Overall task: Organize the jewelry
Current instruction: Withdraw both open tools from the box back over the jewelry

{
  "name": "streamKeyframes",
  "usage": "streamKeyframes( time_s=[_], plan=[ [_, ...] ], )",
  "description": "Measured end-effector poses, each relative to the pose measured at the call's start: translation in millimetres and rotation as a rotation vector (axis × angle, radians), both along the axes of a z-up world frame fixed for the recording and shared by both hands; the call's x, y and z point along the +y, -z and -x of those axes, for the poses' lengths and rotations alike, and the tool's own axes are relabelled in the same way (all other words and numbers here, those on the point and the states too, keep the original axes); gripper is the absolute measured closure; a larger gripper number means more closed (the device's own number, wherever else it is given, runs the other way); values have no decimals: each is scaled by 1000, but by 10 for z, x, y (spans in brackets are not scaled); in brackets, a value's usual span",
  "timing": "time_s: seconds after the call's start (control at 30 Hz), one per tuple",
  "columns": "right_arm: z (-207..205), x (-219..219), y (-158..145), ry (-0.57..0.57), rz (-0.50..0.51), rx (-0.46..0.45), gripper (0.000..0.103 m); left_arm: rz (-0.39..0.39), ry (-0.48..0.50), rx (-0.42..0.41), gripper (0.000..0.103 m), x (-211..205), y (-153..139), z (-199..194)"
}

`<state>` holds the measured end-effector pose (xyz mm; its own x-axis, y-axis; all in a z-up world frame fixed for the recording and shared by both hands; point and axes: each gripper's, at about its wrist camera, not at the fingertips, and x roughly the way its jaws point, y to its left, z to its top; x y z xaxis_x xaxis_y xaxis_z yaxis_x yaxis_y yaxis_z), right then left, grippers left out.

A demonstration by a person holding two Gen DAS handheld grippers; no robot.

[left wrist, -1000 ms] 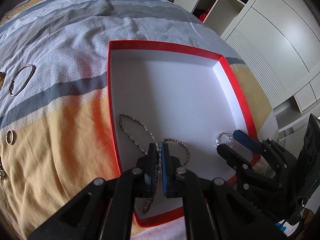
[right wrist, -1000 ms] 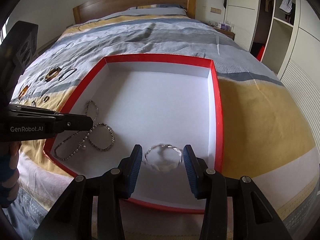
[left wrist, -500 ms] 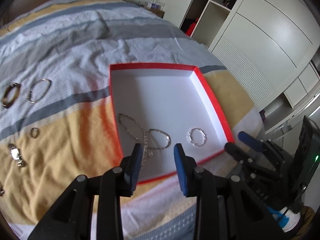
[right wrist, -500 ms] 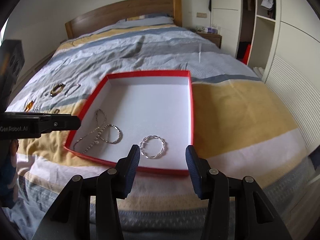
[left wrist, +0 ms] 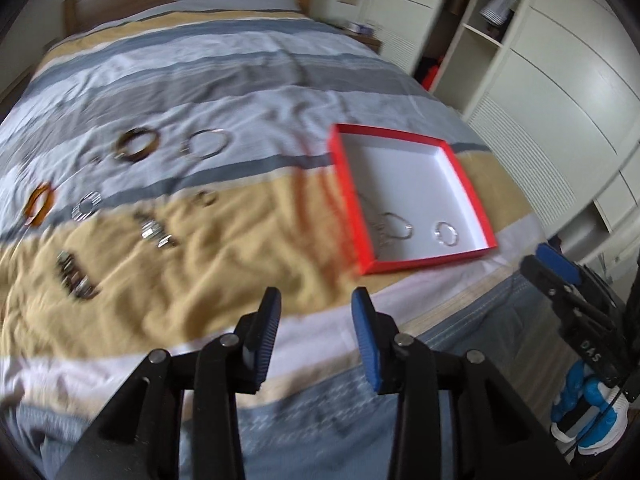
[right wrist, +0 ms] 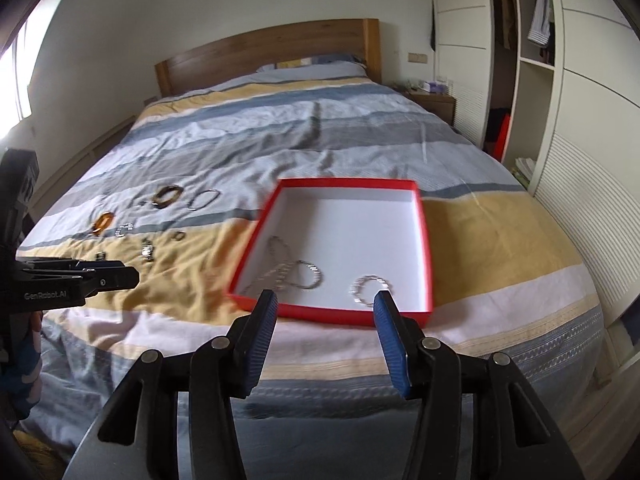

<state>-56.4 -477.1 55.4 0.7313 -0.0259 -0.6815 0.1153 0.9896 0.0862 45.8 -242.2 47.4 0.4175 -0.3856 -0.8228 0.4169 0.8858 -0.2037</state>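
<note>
A red box with a white inside [left wrist: 472, 200] [right wrist: 425, 240] lies on the striped bed. A beaded necklace [left wrist: 390, 230] [right wrist: 290, 272] and a silver twisted bracelet [left wrist: 445, 234] [right wrist: 368, 289] lie in it near its front edge. Several bangles, rings and watches lie on the bedspread left of the box, among them a brown bangle [left wrist: 136, 145] [right wrist: 166, 196] and an amber bangle [left wrist: 38, 203] [right wrist: 103, 222]. My left gripper [left wrist: 316, 320] is open and empty above the bed's front edge. My right gripper [right wrist: 324, 320] is open and empty, in front of the box.
White wardrobes and open shelves [right wrist: 536, 80] stand to the right of the bed. A wooden headboard [right wrist: 268, 52] is at the far end. A bedside table [right wrist: 434, 102] stands by the wardrobe. My right gripper shows at the right of the left wrist view [left wrist: 560, 276].
My left gripper let go of the necklace and opened. Both grippers pulled back and up from the box, the left one swinging left so the loose jewelry comes into view.
</note>
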Motion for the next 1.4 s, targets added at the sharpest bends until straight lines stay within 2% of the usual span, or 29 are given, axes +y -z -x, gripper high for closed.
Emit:
streamKeyframes(
  time_s=[0.27,0.67,1.1,1.4],
  plan=[
    [216,338,-217,-40,1,-30,53,-31,-171,-42,65,826,-42,237],
    [511,846,-551,-119,40,-89,52,17,-381,-80,65,1892,-145,623],
    [598,1161,-787,-185,64,-147,52,55,-485,-125,64,2380,-323,825],
    [408,1186,-712,-198,38,-125,52,52,-501,-103,64,2439,-242,665]
  ],
)
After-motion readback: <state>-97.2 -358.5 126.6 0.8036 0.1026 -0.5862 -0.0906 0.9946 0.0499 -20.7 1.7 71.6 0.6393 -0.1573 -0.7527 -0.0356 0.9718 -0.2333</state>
